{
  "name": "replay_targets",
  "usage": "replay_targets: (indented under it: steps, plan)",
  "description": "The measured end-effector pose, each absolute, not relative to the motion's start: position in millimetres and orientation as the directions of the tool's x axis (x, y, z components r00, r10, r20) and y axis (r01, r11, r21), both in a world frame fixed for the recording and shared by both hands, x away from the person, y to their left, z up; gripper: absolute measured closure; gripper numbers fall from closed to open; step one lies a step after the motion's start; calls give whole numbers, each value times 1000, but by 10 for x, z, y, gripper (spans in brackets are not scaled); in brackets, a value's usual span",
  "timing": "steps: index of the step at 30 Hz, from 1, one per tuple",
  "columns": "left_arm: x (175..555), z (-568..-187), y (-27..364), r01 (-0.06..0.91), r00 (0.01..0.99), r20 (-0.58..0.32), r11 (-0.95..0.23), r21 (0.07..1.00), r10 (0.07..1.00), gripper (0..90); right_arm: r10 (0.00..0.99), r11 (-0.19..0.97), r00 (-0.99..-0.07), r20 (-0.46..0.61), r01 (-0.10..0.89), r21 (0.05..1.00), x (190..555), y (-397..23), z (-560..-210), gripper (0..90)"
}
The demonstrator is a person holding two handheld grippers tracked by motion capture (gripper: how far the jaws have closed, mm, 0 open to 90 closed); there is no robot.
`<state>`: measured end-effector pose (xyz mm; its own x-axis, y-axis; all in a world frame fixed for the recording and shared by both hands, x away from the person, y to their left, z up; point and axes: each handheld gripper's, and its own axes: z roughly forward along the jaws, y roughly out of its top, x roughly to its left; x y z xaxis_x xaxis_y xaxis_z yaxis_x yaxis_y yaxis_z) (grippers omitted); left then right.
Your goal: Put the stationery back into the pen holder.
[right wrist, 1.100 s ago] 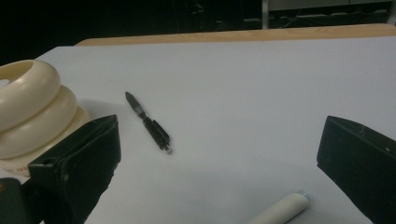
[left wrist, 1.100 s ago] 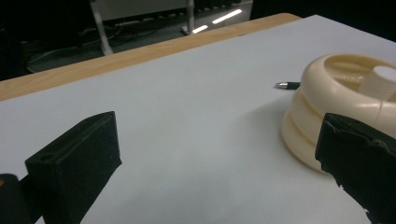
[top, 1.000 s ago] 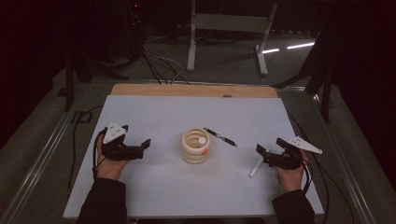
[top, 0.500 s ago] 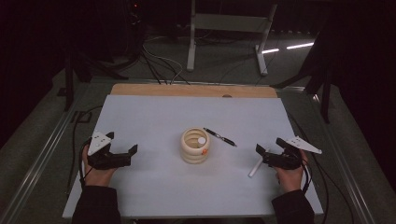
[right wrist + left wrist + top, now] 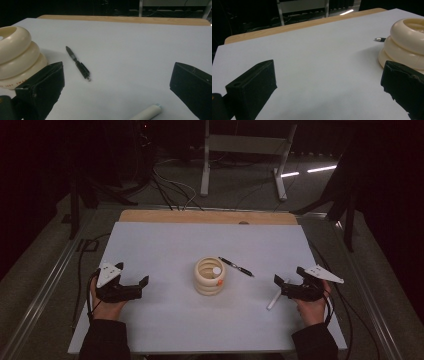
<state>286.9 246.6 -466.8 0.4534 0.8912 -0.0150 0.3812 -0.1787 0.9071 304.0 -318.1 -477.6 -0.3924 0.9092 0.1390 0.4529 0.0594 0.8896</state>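
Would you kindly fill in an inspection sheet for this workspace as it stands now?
Surface: white sheet over a wooden table edge.
Job's things: cream ringed holder at centre, something white and orange inside; black pen lying just right of it; white marker lying by the right gripper.
Clutter: nothing seen.
Grippers: left gripper and right gripper both open, holding nothing.
Cables: one trails from each gripper; more lie on the floor.
Surroundings: dark room, metal stand legs beyond the table.
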Motion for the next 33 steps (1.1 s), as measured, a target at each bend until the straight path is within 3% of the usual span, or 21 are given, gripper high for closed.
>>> replay_targets:
  steps: [15, 26, 33]
  plan:
    - [2861, -4694, 2462, 380, 440, -14, -172, 909, 898, 5, 916, 215, -400, 35, 562, 799, 3090, -3012, -4676, 0]
    - [2860, -4715, 2467, 381, 437, -15, -171, 909, 899, 5, 936, 200, -350, 48, 639, 742, 3160, -3058, -4659, 0]
    - [2860, -4723, 2447, 382, 437, -9, -176, 907, 899, 5, 951, 203, -307, 48, 730, 653, 3210, -3110, -4756, 0]
